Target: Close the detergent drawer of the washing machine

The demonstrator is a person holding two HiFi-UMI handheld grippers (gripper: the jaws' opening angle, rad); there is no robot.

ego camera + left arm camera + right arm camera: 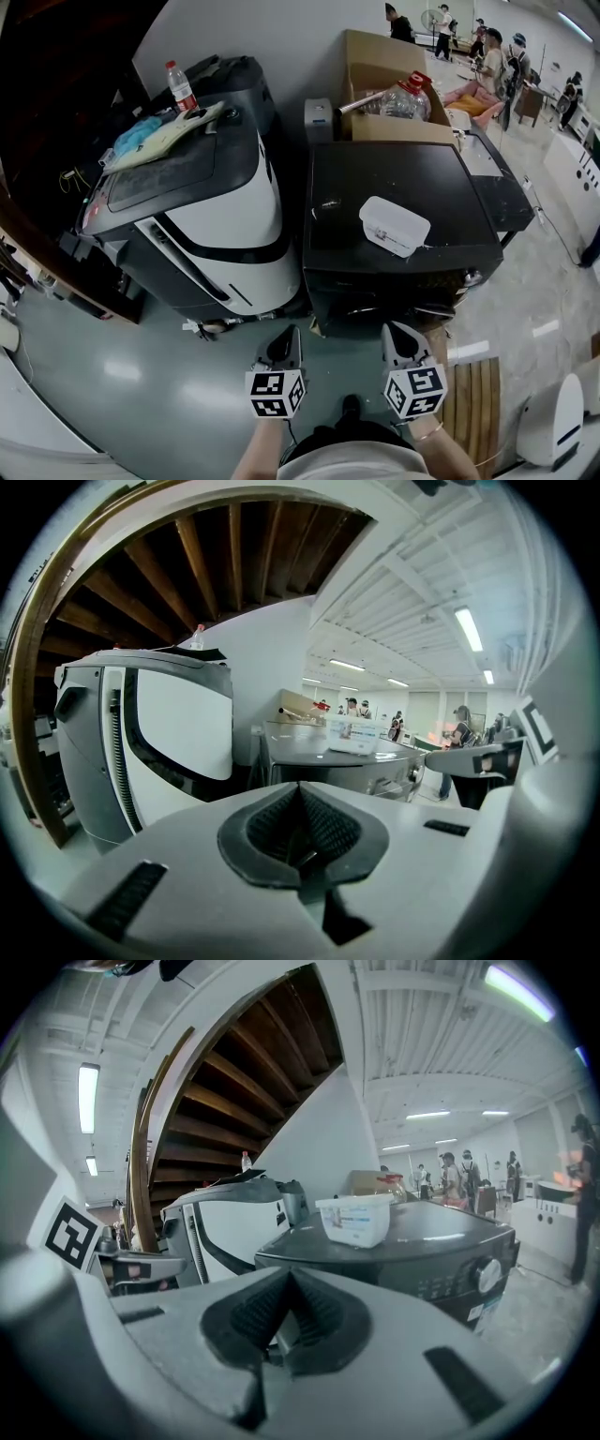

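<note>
Claws pinched together and empty, the left claw (284,345) and right claw (402,339) are hovering side by side before the dark grey box-shaped washing machine (403,187), its detergent drawer hiding in the shadowed front, with a white lidded plastic tub (395,225) sitting on top.

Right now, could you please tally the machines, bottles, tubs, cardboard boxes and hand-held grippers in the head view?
Machines: 2, white-and-grey machine, black machine
Bottles: 2, red-capped bottle, clear jug
White tub: 1
Cardboard box: 1
Hand-held grippers: 2, left hand-held gripper, right hand-held gripper
Total: 8
</note>
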